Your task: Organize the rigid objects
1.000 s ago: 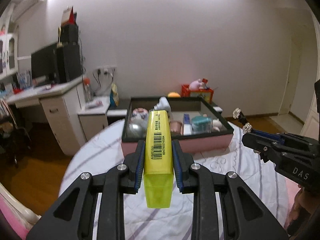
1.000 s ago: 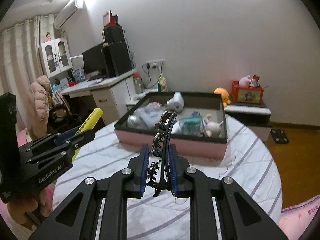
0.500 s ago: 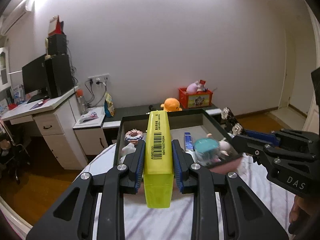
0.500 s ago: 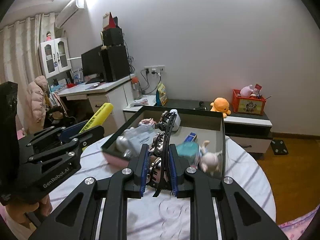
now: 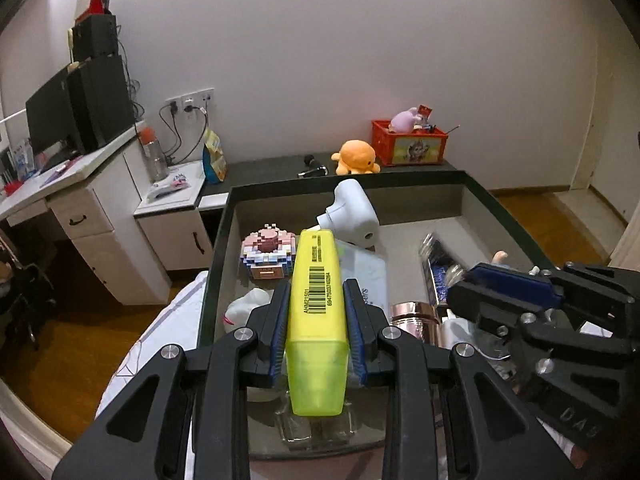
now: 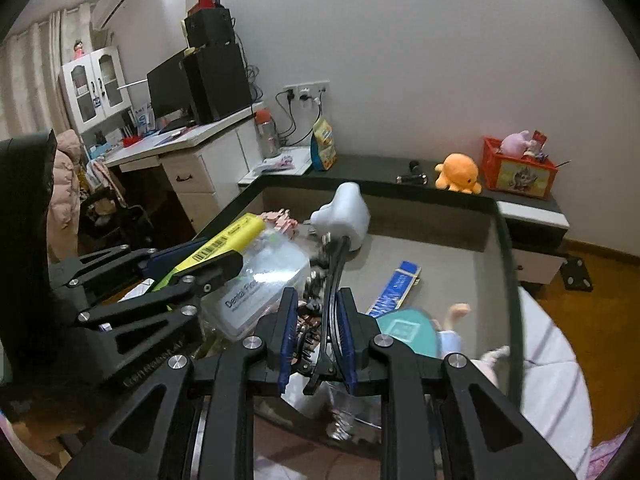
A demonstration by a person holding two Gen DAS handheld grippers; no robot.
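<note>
Left hand-held gripper (image 5: 316, 320) clamps a yellow plastic highlighter (image 5: 317, 312), right hand-held gripper (image 6: 316, 332) pinches a black jeweled hair clip (image 6: 326, 304), both over the dark-rimmed tray (image 6: 506, 260); next up, probably lower and release.

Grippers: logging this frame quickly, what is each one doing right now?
Left gripper: closed on the yellow highlighter.
Right gripper: closed on the black hair clip.

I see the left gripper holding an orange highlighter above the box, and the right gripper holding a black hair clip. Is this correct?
Not fully. The highlighter clamped in the left gripper is yellow, not orange, as the left wrist view shows. The rest holds: it is above the box, and the right gripper holds a black hair clip.
</note>
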